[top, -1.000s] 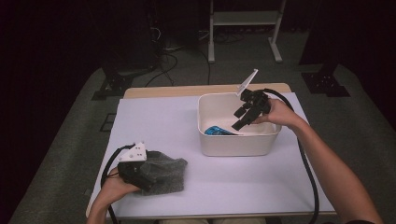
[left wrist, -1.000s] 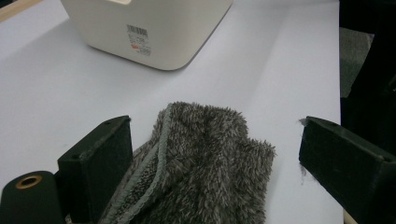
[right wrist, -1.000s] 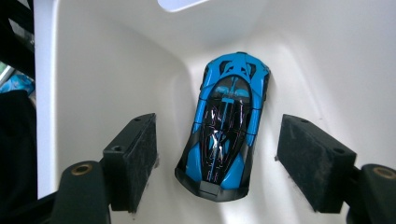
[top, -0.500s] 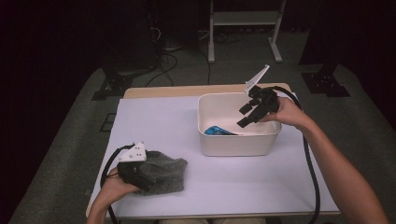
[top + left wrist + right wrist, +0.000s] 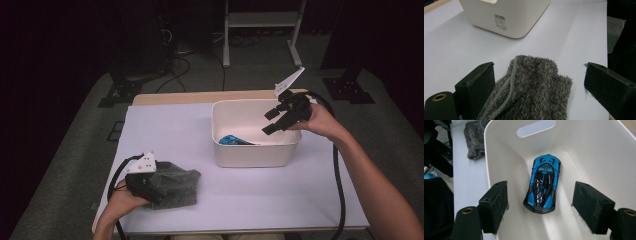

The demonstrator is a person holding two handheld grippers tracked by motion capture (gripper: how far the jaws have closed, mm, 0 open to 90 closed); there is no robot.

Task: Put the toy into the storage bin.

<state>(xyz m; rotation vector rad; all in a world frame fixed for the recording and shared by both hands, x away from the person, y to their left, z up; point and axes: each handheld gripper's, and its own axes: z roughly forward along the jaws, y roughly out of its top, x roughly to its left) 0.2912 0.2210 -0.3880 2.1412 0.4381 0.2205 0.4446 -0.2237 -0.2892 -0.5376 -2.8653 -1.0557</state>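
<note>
High view first: compared with a second ago, the right hand-held gripper [image 5: 276,119] has come up and back out of the white bin [image 5: 255,150] and now hangs over the bin's right end, jaws spread with nothing between them. The blue toy car [image 5: 235,140] is lying on the bin floor toward the left end, so my read is the car has just been dropped off and that part of the job is pretty much done. The person's right forearm reaches in from the right of the bin, wrist cocked so the jaws angle down toward the inside. The left hand-held gripper [image 5: 150,182] hasn't budged, parked on the grey fuzzy cloth [image 5: 175,185] on the surface, well to the left and in front of the bin. Left gripper view: jaws are wide apart with the fuzzy cloth [image 5: 534,87] lying between them, pads not pressing on it, so released, not grasping; the bin [image 5: 506,15] sits further ahead. Right gripper view: looking straight down into the bin [image 5: 586,152], the car [image 5: 543,183] sits between the two open pads but clearly below them, untouched, nose toward the slot handle. The cloth looks like the next pickup, just guessing.
</note>
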